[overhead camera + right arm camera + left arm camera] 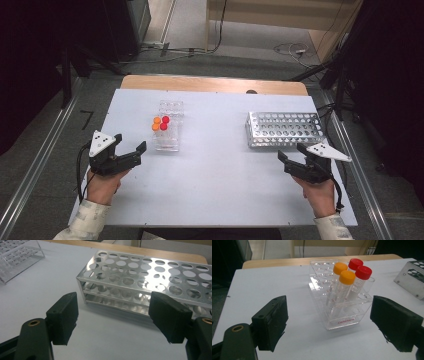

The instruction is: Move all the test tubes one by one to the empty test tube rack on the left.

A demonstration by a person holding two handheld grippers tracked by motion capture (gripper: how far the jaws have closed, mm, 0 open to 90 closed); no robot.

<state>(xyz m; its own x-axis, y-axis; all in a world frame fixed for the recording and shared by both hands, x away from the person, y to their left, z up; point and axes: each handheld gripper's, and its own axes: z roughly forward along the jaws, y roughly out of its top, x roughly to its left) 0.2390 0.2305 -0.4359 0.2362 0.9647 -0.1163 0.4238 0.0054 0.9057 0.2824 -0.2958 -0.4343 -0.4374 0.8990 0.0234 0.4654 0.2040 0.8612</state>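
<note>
A clear plastic rack (167,131) (342,315) stands left of the table's middle and holds two orange-capped tubes (156,123) (347,277) and two red-capped tubes (165,122) (363,272), all upright. My left gripper (131,141) (329,325) hovers just left of this rack, open, nothing between its jaws. A perforated metal rack (285,129) (150,280) stands at the right with no tubes in it. My right gripper (291,151) (113,320) sits in front of the metal rack, open and holding nothing.
The white tabletop (220,175) has a wooden strip (215,84) along its far edge. Dark equipment and cables lie on the floor beyond the table. The clear rack's corner (15,257) appears at the upper left of the right gripper view.
</note>
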